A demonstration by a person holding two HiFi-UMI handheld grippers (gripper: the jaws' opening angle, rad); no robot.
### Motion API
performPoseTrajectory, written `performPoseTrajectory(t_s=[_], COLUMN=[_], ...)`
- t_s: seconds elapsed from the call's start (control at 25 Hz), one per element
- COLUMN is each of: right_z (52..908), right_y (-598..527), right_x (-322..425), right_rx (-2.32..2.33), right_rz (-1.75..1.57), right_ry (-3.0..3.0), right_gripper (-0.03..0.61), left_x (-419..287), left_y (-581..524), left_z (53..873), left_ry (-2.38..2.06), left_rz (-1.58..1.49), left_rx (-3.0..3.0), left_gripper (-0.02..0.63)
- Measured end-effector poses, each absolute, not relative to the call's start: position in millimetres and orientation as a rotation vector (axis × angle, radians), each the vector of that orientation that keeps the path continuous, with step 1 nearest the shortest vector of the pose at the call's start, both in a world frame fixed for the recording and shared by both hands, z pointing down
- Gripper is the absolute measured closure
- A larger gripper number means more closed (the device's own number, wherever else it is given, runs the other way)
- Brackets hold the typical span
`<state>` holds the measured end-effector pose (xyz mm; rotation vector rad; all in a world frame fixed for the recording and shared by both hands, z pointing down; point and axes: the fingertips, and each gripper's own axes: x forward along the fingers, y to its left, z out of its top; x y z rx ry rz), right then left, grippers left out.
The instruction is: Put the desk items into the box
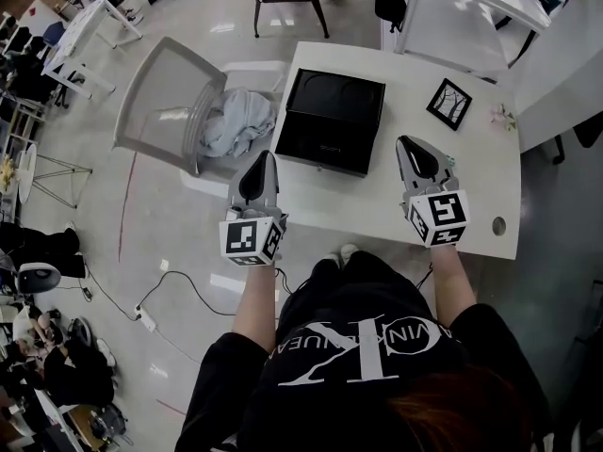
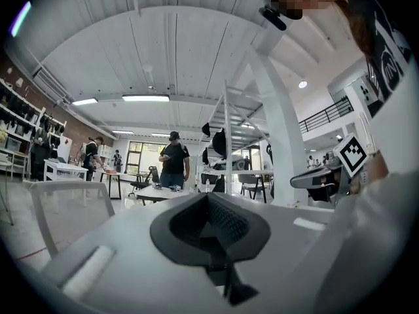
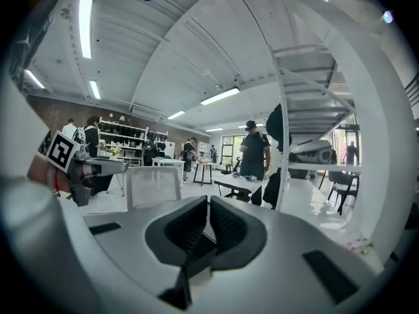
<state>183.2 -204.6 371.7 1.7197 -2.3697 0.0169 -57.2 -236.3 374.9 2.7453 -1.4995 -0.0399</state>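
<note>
The white surface (image 1: 471,191) carries an open black box (image 1: 332,121) at its far left corner. A grey chair (image 1: 165,92) beside the left edge holds a crumpled pale cloth (image 1: 236,121). The left gripper (image 1: 265,154) hangs by the near left corner with its fingers (image 2: 226,218) together on nothing. The right gripper (image 1: 405,141) is over the near edge, its fingers (image 3: 190,231) likewise closed and empty. A small black-framed picture (image 1: 449,104) lies toward the far right corner, with a tiny pink flower (image 1: 502,117) at the right edge.
</note>
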Motion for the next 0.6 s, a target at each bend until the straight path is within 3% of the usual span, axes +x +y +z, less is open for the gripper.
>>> performPoseTrajectory(t_s=[0.6], right_z=[360], right_y=[-207], right_x=[196], right_rx=[1.774], right_rz=[-0.016], right_ry=[-2.374], right_gripper=[0.554], left_x=[-48], left_y=[-243], left_z=[362], left_ry=[-1.495], left_rz=[-0.081], left_rx=[2.766], left_gripper=[0.604])
